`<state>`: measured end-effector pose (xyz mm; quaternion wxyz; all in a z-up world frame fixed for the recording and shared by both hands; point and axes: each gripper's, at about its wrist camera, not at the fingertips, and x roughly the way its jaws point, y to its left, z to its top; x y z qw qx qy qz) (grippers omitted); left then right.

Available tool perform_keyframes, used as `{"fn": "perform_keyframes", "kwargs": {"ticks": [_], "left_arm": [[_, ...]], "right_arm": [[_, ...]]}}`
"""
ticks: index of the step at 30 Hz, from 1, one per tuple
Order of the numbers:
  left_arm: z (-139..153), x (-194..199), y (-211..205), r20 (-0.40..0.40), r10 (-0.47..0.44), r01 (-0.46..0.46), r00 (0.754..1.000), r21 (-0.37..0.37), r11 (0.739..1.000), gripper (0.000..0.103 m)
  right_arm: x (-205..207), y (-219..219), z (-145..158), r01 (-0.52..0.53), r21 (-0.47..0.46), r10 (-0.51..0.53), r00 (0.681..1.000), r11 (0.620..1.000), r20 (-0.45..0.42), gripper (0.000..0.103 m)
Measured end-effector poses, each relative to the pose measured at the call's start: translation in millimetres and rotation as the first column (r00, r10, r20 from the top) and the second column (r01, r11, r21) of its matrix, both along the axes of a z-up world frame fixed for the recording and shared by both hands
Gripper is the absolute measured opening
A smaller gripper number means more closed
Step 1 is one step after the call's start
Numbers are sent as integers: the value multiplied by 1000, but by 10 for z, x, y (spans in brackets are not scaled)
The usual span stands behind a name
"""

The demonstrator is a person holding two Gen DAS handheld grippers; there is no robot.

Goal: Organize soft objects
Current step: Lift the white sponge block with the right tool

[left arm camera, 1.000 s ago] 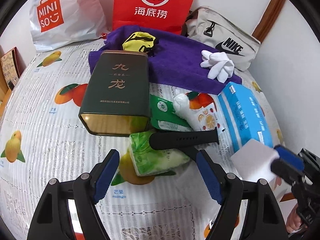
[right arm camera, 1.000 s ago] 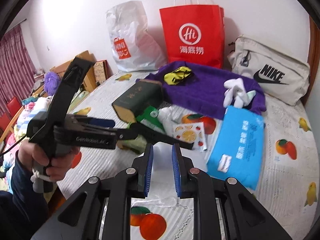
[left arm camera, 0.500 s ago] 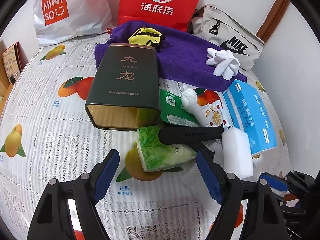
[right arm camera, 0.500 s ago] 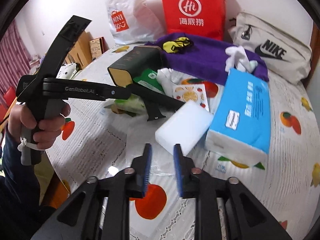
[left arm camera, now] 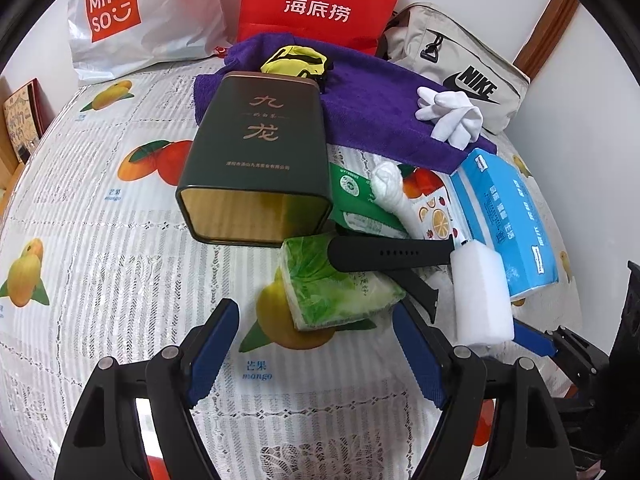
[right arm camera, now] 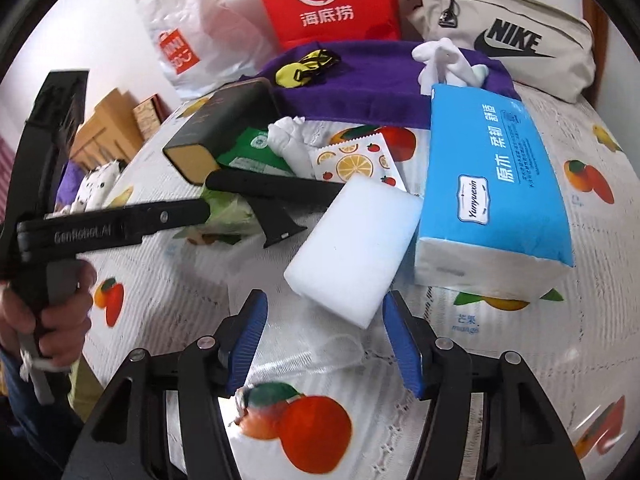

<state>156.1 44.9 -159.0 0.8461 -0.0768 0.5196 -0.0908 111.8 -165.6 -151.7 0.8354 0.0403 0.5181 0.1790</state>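
We see the fruit-printed white tablecloth (right arm camera: 600, 280) spread under both claws. Beyond our right gripper (right arm camera: 322, 338), the blue plastic-wrapped tissue pack (right arm camera: 496, 184) lies ahead and to its right, touching the white rectangular foam sponge block (right arm camera: 352, 248), which rests on the cloth just in front of the parted blue pads, free of them; those jaws have just been opening. Our left gripper (left arm camera: 316, 350) gapes wide and empty, the green leaf-printed tissue packet (left arm camera: 336, 284) lying just ahead of it.
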Motion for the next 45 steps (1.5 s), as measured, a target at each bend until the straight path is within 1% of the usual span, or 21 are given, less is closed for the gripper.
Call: {"fn": "perform_keyframes", "kwargs": {"ticks": [3,6,8,10,11,13,17,22,25,28,31,34,37,40,43,45], "left_arm": [[-3,-8,14,0,-2,2,1000,2,1000,78],[-7,-17,28,-1,-3,3,1000,-7,1000,78],[-8,-28,28,0,-8,8,1000,-9,1000,78],[-12,-42,30,0,-17,17,1000,-9,1000,78],[-16,-48,35,-1,-16,16,1000,-9,1000,78],[-22,-55,42,-1,-19,19,1000,-11,1000,78],[-27,-62,64,3,-16,16,1000,-10,1000,78],[-17,-77,105,10,-8,8,1000,-22,1000,78],[-3,-88,87,19,-12,13,1000,-33,999,78],[19,-86,22,29,-25,26,999,-42,999,78],[61,-92,-54,40,-35,37,999,-43,998,78],[163,-101,-146,74,-52,55,996,-43,998,78],[290,-91,-273,123,-83,86,989,-26,996,77],[385,-30,-429,158,-114,113,981,16,994,77],[417,98,-586,166,-136,127,977,62,990,76],[424,186,-676,170,-150,138,974,79,987,72]], "right_arm": [[26,42,10,33,-6,-32,999,999,4,61],[74,55,-13,98,-12,-98,995,995,-8,61],[105,43,-30,139,8,-138,990,990,-17,61],[128,35,-35,176,31,-175,984,984,-8,60],[135,40,-41,186,29,-186,982,982,-1,60],[145,49,-64,187,27,-187,982,982,3,47],[117,32,-58,173,32,-173,985,984,15,46],[19,-14,22,139,28,-140,990,990,30,45],[-68,-52,105,117,14,-118,992,993,50,45],[-139,-86,185,95,23,-97,993,995,64,45],[-208,-124,309,77,31,-80,992,997,98,45],[-255,-204,439,69,39,-73,988,997,135,45],[-246,-353,545,83,37,-88,982,996,168,45],[-216,-521,620,109,22,-111,974,994,198,45],[-138,-693,678,126,8,-125,969,992,214,45],[-101,-783,705,134,2,-131,965,991,227,45]]}}
